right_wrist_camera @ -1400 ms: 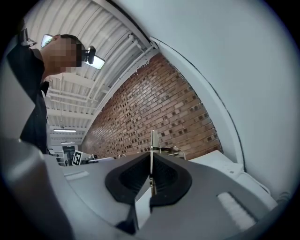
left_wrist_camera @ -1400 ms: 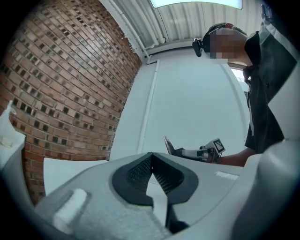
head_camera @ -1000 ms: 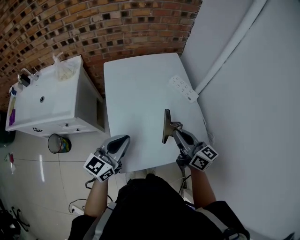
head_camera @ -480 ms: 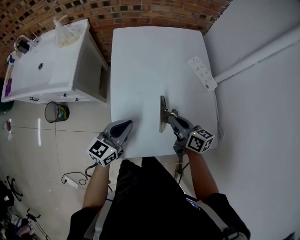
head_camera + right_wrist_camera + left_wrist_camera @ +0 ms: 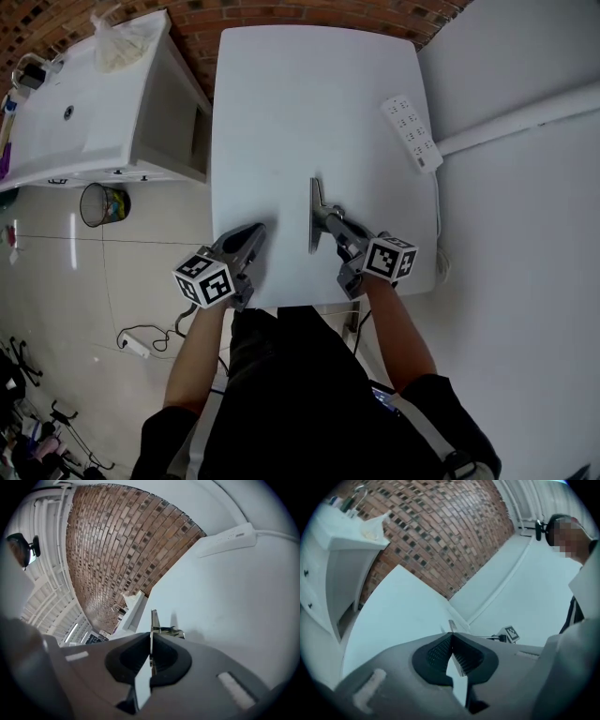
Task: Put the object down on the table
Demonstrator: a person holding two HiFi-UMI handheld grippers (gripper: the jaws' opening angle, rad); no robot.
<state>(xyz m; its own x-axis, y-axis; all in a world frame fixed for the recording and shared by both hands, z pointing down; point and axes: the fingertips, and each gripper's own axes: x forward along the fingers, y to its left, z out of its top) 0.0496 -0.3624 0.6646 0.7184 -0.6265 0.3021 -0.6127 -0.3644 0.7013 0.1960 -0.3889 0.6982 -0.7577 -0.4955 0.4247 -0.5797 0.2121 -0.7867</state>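
Observation:
A thin grey metal plate (image 5: 313, 214) with a small bracket on one side stands on edge over the near half of the white table (image 5: 309, 103). My right gripper (image 5: 327, 221) is shut on it from the near side. In the right gripper view the plate (image 5: 153, 619) rises straight out of the closed pads, and my right gripper (image 5: 151, 643) points across the table. Whether the plate touches the tabletop I cannot tell. My left gripper (image 5: 253, 233) hovers shut and empty at the table's near left, and the left gripper view shows its pads (image 5: 440, 651) meeting.
A white power strip (image 5: 412, 132) lies at the table's far right edge, by a white wall. Left of the table stand a white sink cabinet (image 5: 84, 112) and a small bin (image 5: 101, 203) on the tiled floor. A brick wall runs behind.
The head view has swung, so the table sits higher in the picture. Both grippers hold nearly the same places over the table's near edge, the right one still shut on the plate.

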